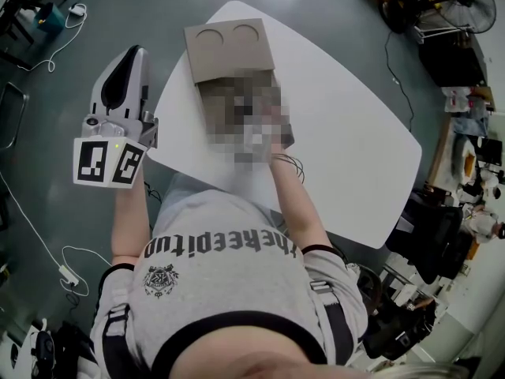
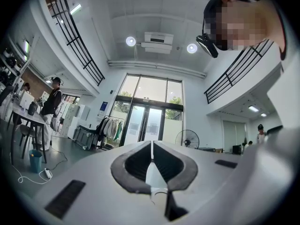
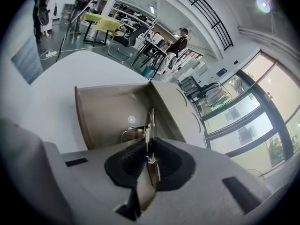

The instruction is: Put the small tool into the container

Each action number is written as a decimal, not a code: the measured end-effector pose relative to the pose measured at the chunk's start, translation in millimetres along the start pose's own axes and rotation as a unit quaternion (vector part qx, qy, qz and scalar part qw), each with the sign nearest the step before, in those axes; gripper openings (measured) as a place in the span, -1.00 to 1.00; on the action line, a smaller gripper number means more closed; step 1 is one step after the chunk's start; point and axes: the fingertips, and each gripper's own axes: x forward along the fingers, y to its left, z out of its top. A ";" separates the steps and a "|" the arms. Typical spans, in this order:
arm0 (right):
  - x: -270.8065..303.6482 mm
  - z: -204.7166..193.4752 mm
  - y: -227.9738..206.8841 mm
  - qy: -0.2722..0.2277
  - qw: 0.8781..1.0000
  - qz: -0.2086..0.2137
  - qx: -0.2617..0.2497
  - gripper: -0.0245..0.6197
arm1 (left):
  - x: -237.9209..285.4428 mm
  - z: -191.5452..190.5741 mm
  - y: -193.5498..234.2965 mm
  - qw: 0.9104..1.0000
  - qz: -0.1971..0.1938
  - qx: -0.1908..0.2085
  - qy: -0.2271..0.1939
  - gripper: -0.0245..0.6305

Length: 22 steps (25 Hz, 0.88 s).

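In the right gripper view my right gripper hangs over an open cardboard box. Its jaws stand close together, shut on a thin flat metal tool that sticks out past the fingertips and down into the box. In the head view the box lies on the white table with its flap folded back. A mosaic patch there covers the right gripper and the box's inside. My left gripper is held up off the table's left edge. Its jaws are shut on nothing and point up into the room.
Cables and a power strip lie on the grey floor to the left. Dark equipment and clutter crowd the floor at the right. Desks, chairs and people stand beyond the table.
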 end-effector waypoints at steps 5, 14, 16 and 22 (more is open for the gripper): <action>0.8 -1.7 1.6 -0.001 1.000 0.014 0.022 -0.84 | -0.8 -1.8 -2.7 1.000 -0.001 -0.001 -0.001 -0.88; -3.8 -0.5 6.2 -0.012 0.999 0.027 0.037 -0.86 | -11.0 1.2 -7.6 1.000 0.008 0.000 -0.004 -0.88; -5.0 -1.0 6.5 -0.015 0.998 0.034 0.046 -0.86 | -14.3 2.1 -10.1 1.000 0.010 0.001 -0.005 -0.88; -11.5 0.0 12.4 -0.022 0.998 0.040 0.045 -0.86 | -24.9 6.1 -20.3 1.000 0.015 0.005 -0.009 -0.88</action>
